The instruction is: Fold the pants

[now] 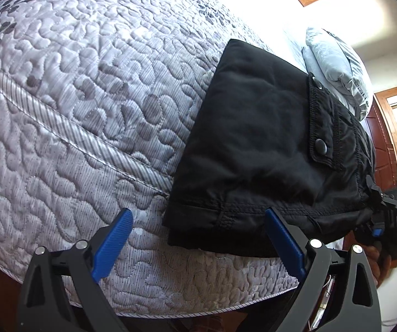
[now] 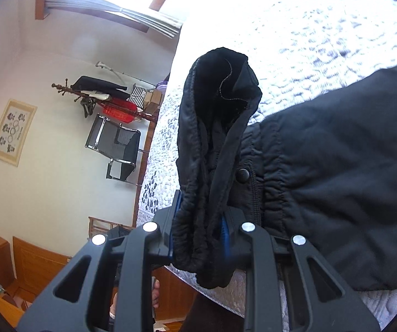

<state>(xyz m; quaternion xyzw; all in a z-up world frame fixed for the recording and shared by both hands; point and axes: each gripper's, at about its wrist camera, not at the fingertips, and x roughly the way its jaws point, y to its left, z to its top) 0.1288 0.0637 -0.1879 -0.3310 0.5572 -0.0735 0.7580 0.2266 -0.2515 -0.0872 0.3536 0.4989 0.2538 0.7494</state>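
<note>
The black pants [image 1: 264, 144] lie folded into a thick rectangle on the quilted grey mattress [image 1: 87, 96], near its front edge. My left gripper [image 1: 198, 229] is open and empty, its blue pads just short of the pants' front hem. My right gripper [image 2: 201, 235] is shut on a bunched end of the pants [image 2: 212, 144], the gathered waistband fabric standing up between its fingers. The rest of the pants [image 2: 336, 182] spreads to the right on the mattress [image 2: 309, 41]. The right gripper also shows at the right edge of the left wrist view [image 1: 386, 210].
A grey pillow [image 1: 336, 63] lies beyond the pants. A wooden door [image 1: 383, 144] stands to the right. In the right wrist view a chair [image 2: 115, 146], a coat rack [image 2: 101, 96] and wooden furniture [image 2: 18, 262] stand beside the bed.
</note>
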